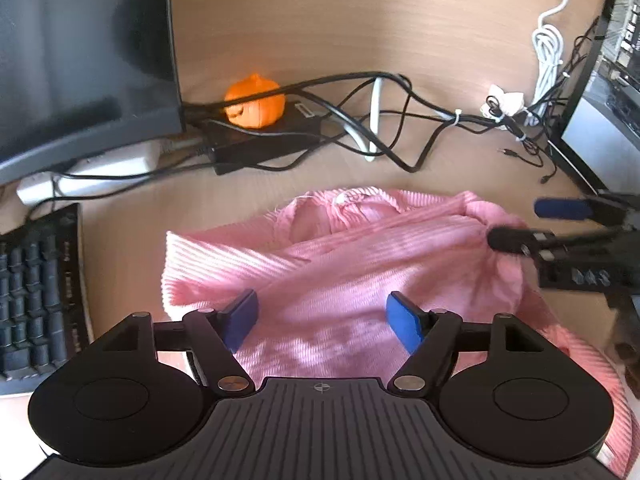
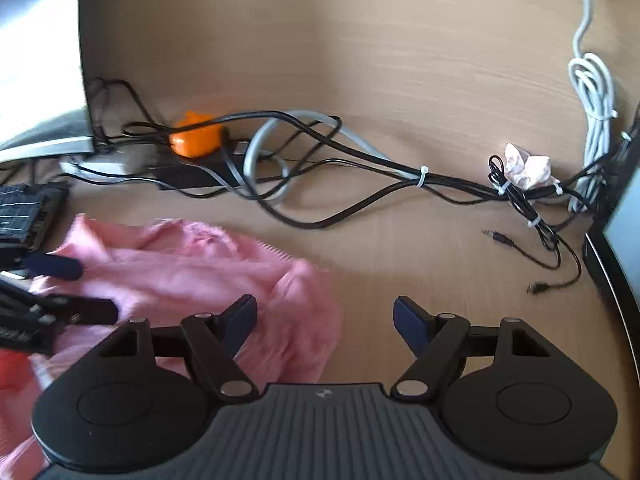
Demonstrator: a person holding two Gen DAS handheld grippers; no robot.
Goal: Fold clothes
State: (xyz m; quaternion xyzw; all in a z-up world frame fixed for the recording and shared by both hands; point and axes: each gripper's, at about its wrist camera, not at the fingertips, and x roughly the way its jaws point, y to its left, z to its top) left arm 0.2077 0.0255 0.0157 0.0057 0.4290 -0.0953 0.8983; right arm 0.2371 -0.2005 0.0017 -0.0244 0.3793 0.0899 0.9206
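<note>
A pink ribbed garment (image 1: pixel 340 256) lies bunched on the wooden desk, partly folded over itself. My left gripper (image 1: pixel 323 316) hovers over its near middle, open, blue pads wide apart with only cloth below them. In the right wrist view the garment (image 2: pixel 192 264) fills the lower left, and my right gripper (image 2: pixel 326 316) stands open over its right edge, left finger above cloth, right finger above bare desk. From the left wrist view, the right gripper (image 1: pixel 528 224) sits at the garment's right end. The left gripper (image 2: pixel 80 288) shows at the left edge of the right wrist view.
Behind the garment runs a tangle of black cables (image 1: pixel 400 120) with a black power brick (image 1: pixel 260 140) and an orange pumpkin figure (image 1: pixel 256 106). A monitor (image 1: pixel 80 60) and a keyboard (image 1: pixel 36 292) stand at the left. A crumpled paper (image 2: pixel 528 168) and another screen (image 1: pixel 600 132) are at the right.
</note>
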